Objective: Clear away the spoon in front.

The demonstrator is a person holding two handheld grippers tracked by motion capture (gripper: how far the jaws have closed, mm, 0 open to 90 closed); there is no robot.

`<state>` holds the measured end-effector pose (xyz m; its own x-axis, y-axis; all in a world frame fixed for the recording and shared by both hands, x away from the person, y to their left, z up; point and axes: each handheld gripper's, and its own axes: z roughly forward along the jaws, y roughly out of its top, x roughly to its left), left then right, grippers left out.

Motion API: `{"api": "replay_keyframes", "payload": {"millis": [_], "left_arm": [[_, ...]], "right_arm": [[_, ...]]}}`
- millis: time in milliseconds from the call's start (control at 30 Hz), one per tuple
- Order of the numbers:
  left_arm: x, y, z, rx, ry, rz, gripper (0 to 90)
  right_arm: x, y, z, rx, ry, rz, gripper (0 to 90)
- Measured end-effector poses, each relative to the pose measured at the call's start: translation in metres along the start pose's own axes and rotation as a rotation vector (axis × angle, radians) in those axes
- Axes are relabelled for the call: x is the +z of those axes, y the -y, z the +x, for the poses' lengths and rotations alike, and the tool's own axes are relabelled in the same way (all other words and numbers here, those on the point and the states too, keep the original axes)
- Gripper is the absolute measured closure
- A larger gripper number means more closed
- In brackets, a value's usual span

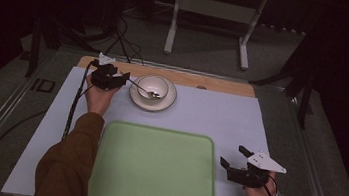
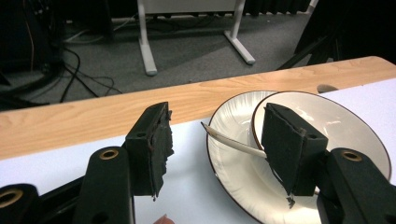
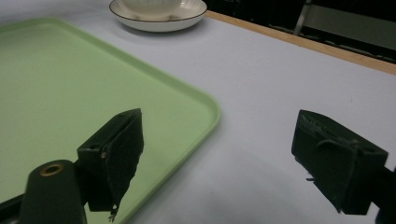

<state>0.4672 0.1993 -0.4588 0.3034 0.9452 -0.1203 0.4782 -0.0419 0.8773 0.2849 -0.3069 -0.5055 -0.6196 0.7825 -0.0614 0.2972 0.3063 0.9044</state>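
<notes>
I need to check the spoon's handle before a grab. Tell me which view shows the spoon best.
The left gripper view: the spoon handle juts out over the plate rim, close between the open jaws of the left gripper. The high view shows the spoon small, lying in the bowl. In the right gripper view the bowl's wall hides it.

A pale green tray [image 1: 153,168] lies on the white surface [image 1: 220,119]. Beyond the tray, a wooden strip [image 1: 214,83] edges the surface; farther off, a white metal frame [image 1: 213,12] stands on the floor.
</notes>
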Motion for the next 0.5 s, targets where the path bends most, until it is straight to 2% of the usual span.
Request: {"api": "replay_keyframes", "payload": {"millis": [67,133,267,300,367,400,467,500], "left_arm": [[0.002,0.001,0.000,-0.008,0.005,0.003,44.9],[0.005,0.004,-0.001,-0.017,0.029,0.023,52.0],[0.004,0.005,-0.005,0.000,0.043,0.023,66.0],[0.002,0.005,-0.007,0.009,0.061,0.021,69.2],[0.001,0.005,-0.008,0.010,0.069,0.020,74.4],[-0.001,0.004,-0.010,0.005,0.088,0.007,74.4],[-0.006,0.003,-0.014,0.012,0.118,-0.014,81.0],[-0.006,0.003,-0.014,0.012,0.118,-0.014,82.4]], "right_arm": [[0.000,0.000,0.000,0.001,-0.001,-0.001,16.4],[-0.001,0.000,-0.001,0.001,-0.004,-0.003,16.4],[-0.001,0.001,0.000,-0.001,-0.008,0.000,16.4],[-0.001,0.000,0.000,-0.003,-0.009,0.001,16.5],[-0.001,0.000,0.001,-0.004,-0.010,0.001,16.5],[0.000,0.000,0.001,-0.005,-0.010,0.003,16.5],[0.000,0.001,0.001,-0.009,-0.008,0.008,16.5],[0.000,0.000,0.001,-0.009,-0.008,0.008,16.5]]}}
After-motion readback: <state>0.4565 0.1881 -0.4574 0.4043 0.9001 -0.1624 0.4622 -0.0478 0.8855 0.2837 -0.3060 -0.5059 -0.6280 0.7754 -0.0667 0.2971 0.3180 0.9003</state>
